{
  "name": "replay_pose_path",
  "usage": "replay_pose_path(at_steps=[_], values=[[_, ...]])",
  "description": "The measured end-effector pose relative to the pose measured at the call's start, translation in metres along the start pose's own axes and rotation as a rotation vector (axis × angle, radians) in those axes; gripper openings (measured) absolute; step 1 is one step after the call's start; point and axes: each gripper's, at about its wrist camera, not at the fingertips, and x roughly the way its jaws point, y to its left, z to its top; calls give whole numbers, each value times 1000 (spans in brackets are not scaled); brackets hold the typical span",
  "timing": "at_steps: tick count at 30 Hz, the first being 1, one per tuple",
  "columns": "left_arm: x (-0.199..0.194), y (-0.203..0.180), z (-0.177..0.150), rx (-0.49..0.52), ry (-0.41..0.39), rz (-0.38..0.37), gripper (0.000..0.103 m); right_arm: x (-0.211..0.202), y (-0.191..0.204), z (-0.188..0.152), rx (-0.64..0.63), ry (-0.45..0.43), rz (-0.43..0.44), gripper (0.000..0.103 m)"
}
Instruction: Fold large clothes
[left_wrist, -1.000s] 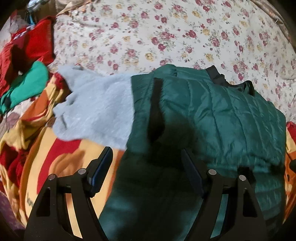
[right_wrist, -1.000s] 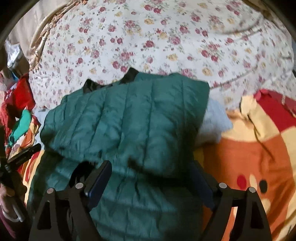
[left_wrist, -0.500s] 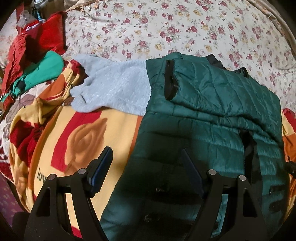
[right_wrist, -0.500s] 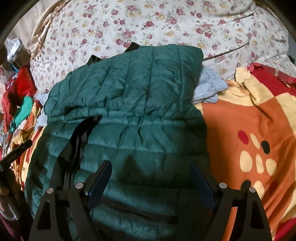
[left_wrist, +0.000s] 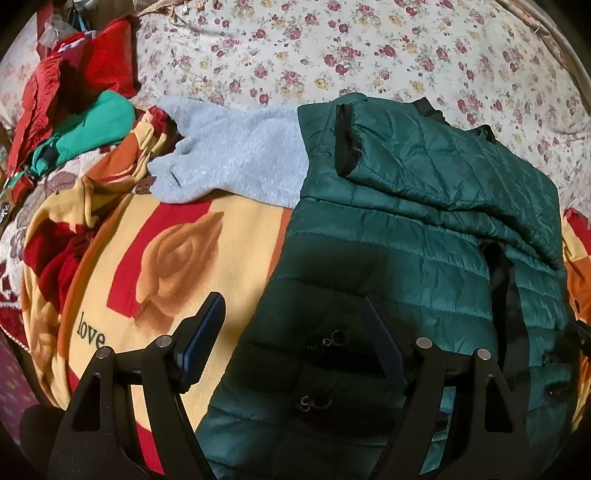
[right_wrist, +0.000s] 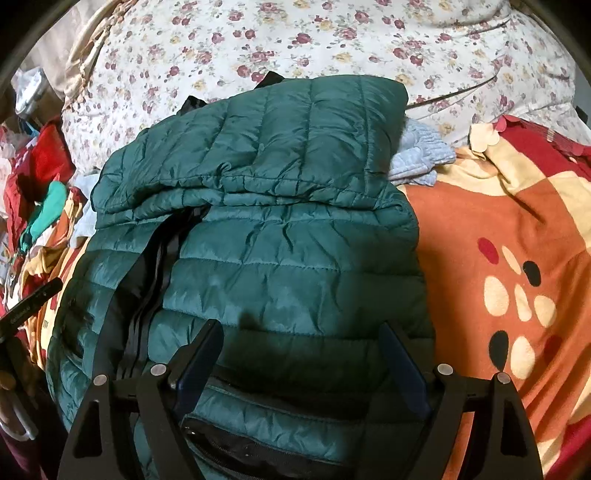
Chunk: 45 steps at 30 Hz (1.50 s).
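In the left wrist view, a fuzzy grey sweater lies at ten o'clock on a fleecy orange-and-yellow blanket, and the left gripper hangs with fingers apart and empty over the near edge of a glossy, quilted green puffer jacket spreading toward two o'clock. In the right wrist view, the right gripper is likewise spread wide above the jacket's folded, puffy panels, with a floral sheet at twelve o'clock.
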Motion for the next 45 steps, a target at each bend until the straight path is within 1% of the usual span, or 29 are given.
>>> replay_pose_path(at_steps=[14, 27, 30, 33, 36, 42, 45], values=[[-1, 1, -12, 15, 26, -13, 77, 0, 4, -11, -17, 26, -2, 84], [-14, 14, -35, 42, 56, -29, 77, -11, 13, -33, -7, 42, 36, 84], [-17, 25, -42, 30, 84, -54, 77, -15, 15, -40, -13, 52, 35, 84], [-20, 43, -50, -21, 125, -104, 77, -19, 14, -48, -24, 66, 32, 84], [-21, 53, -55, -53, 154, -138, 77, -23, 11, -56, -21, 89, 35, 84], [-19, 61, -76, -31, 216, -161, 77, -34, -2, -73, -13, 128, 20, 84], [-16, 69, -83, -57, 243, -186, 77, -41, -13, -82, 7, 153, 9, 84]])
